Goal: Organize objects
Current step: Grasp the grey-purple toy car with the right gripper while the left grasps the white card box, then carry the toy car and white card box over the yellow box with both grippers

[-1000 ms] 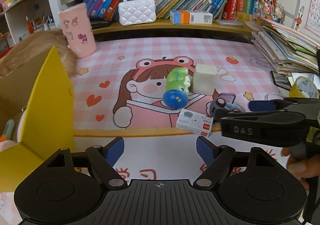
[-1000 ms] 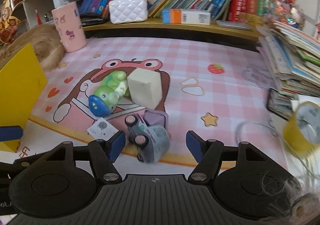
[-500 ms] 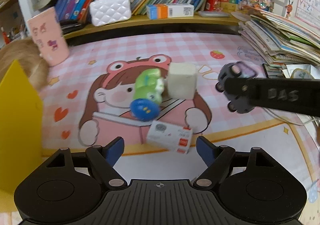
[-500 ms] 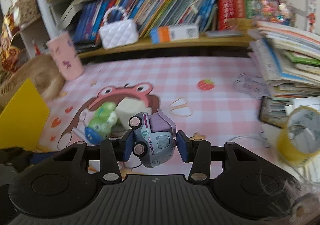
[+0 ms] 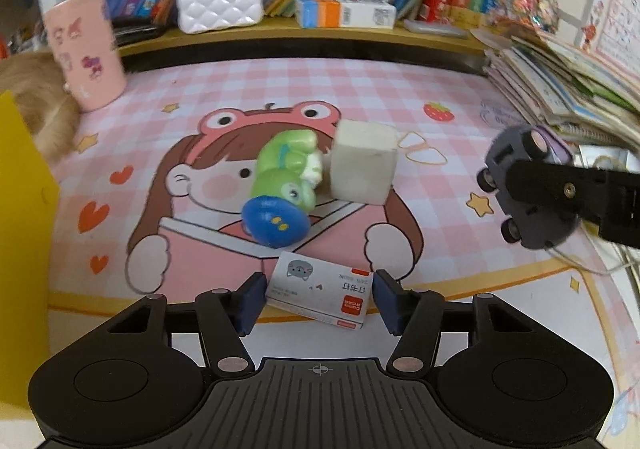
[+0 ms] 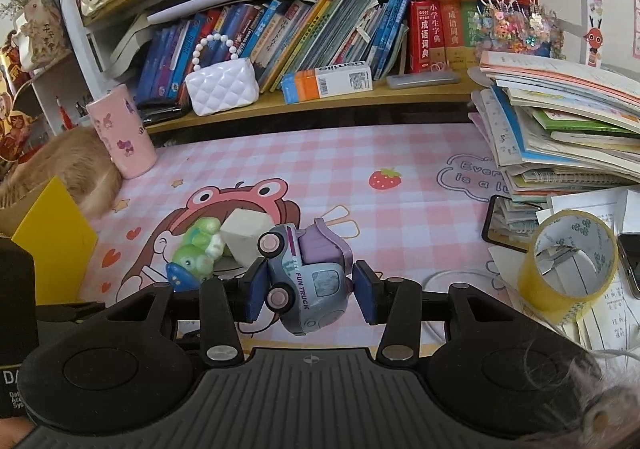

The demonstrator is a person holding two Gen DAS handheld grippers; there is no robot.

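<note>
The right gripper (image 6: pixel 310 295) holds the toy truck (image 6: pixel 306 277) clamped between its pads, lifted clear of the pink mat (image 6: pixel 400 165); the left gripper (image 5: pixel 318 295) has just been closing around the small staple box (image 5: pixel 322 289) at the mat's near edge, pads seemingly not yet pressing; next, finish that grip, then carry both left toward the yellow box (image 5: pixel 24 217).

Grey-purple toy truck (image 6: pixel 306 281) lifted, tilted nose-down. Green frog toy (image 5: pixel 286 185) lies on its side touching white block (image 5: pixel 364 167); small staple box (image 5: pixel 320 291) flat on counter.
</note>
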